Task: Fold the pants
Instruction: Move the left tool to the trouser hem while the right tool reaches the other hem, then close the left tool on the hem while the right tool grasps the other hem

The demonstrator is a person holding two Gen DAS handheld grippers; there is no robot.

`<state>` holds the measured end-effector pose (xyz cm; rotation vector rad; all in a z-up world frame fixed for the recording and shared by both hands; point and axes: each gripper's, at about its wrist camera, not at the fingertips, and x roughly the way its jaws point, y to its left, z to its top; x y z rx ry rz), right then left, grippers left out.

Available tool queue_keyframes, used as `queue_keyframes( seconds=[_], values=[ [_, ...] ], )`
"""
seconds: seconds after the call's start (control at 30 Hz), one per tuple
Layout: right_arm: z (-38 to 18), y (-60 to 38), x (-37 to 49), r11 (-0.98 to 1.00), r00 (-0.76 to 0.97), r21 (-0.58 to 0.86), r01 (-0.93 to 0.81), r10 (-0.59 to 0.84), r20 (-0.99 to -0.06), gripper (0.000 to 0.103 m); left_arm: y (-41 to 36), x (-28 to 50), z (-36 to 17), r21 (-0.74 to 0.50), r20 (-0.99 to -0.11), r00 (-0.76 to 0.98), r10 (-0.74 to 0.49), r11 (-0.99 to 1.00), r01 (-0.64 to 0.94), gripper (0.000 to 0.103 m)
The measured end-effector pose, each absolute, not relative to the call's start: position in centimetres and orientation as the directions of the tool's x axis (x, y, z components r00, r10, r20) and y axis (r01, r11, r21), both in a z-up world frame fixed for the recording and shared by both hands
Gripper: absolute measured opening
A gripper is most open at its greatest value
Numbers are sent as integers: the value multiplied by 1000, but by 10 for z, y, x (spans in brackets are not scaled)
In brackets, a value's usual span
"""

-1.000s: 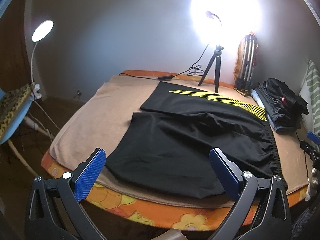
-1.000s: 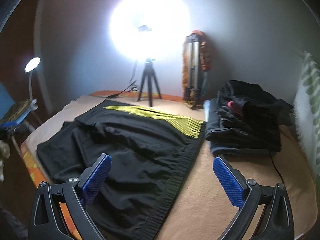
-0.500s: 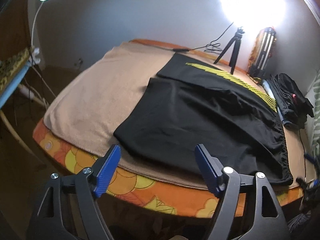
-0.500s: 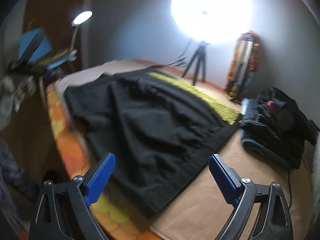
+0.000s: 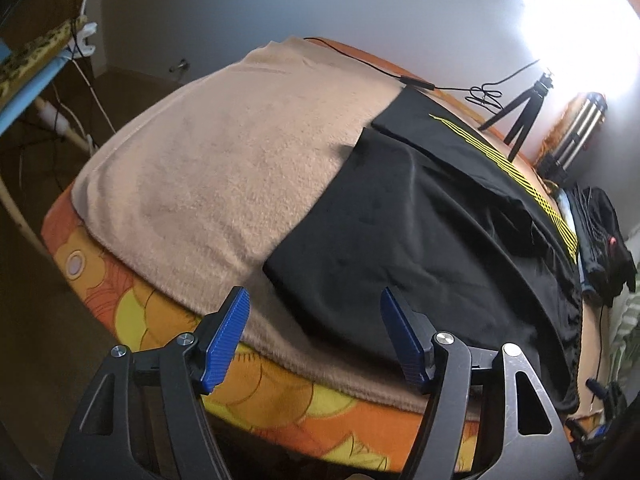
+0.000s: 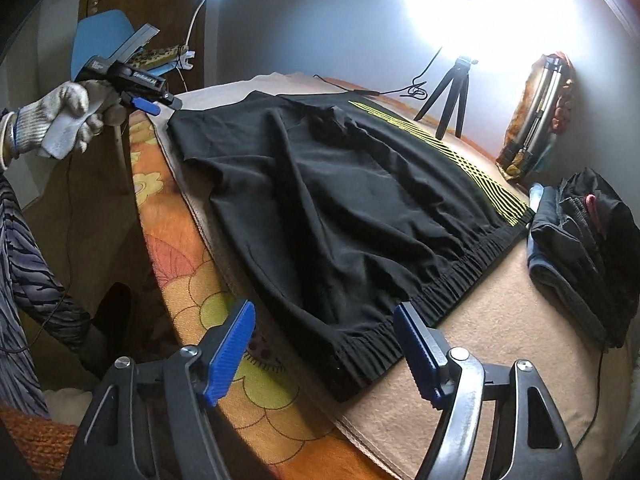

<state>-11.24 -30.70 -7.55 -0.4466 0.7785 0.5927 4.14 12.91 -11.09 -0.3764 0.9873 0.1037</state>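
Soft black pants [image 6: 340, 208] lay limp; both open tools, left [image 5: 316, 336] and right [image 6: 324, 356], should pinch waistband [image 6: 432, 300] and hem.

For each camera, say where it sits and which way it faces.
Left wrist: rides the open left gripper, aimed at the hem corner of the black pants on the beige blanket.
Right wrist: rides the open right gripper, aimed at the waistband corner; the gloved left hand shows.
Shared: pants, blanket, tripod.
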Motion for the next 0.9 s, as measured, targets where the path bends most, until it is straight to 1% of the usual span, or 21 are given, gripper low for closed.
queue_keyframes(
  seconds=[0.07, 0.13, 0.23, 0.3, 0.37, 0.43, 0.47, 0.5, 0.53, 0.57, 0.6, 0.63, 0.67, 0.7, 0.77, 0.83, 0.87, 0.9],
  values=[
    [-79, -305, -110, 749, 563, -163, -643, 318, -763, 68, 130, 47, -114, -275, -834, 544, -95, 926, -260, 67],
    [-81, -303, -107, 749, 553, -158, -644, 312, -772, 65, 131, 52, -119, -302, -837, 534, -120, 915, -267, 60],
    [-85, -305, -103, 752, 541, -145, -643, 311, -781, 60, 126, 55, -123, -310, -842, 522, -137, 914, -261, 58],
    [-87, -306, -101, 755, 535, -140, -641, 309, -786, 60, 123, 58, -125, -301, -846, 515, -134, 919, -255, 58],
    [-89, -306, -100, 756, 532, -140, -640, 304, -790, 60, 118, 59, -125, -287, -846, 517, -128, 928, -240, 56],
    [-91, -306, -100, 754, 529, -144, -641, 298, -794, 60, 117, 59, -125, -285, -846, 519, -125, 928, -241, 48],
    [-92, -305, -100, 752, 529, -147, -643, 296, -795, 60, 117, 59, -125, -285, -846, 519, -124, 927, -243, 46],
    [-92, -305, -100, 750, 530, -151, -644, 295, -795, 59, 117, 59, -125, -285, -845, 520, -123, 927, -245, 39],
    [-92, -304, -100, 749, 534, -158, -644, 291, -794, 59, 117, 59, -126, -285, -846, 520, -122, 926, -246, 29],
    [-92, -304, -100, 746, 535, -163, -646, 290, -794, 59, 117, 59, -126, -285, -846, 519, -121, 926, -248, 25],
    [-93, -303, -101, 742, 538, -171, -648, 287, -793, 54, 117, 59, -126, -285, -846, 520, -120, 925, -251, 18],
    [-93, -302, -101, 740, 538, -173, -650, 286, -793, 47, 118, 59, -127, -290, -844, 522, -124, 924, -250, 10],
    [-93, -301, -101, 736, 533, -172, -655, 289, -795, 44, 118, 59, -127, -299, -840, 526, -132, 921, -248, 8],
    [-93, -301, -101, 732, 528, -167, -661, 295, -797, 40, 119, 59, -126, -303, -837, 530, -134, 920, -247, 7],
    [-92, -301, -101, 730, 527, -166, -663, 297, -797, 37, 120, 57, -122, -312, -826, 548, -133, 918, -247, 6],
    [-91, -303, -100, 732, 532, -170, -659, 295, -793, 30, 124, 56, -115, -333, -805, 577, -139, 911, -244, 4],
    [-90, -304, -100, 736, 535, -167, -656, 298, -790, 28, 126, 55, -112, -342, -794, 592, -140, 907, -244, 4],
    [-88, -306, -99, 741, 538, -161, -651, 302, -787, 24, 128, 54, -108, -352, -782, 608, -140, 903, -246, 4]
  ],
)
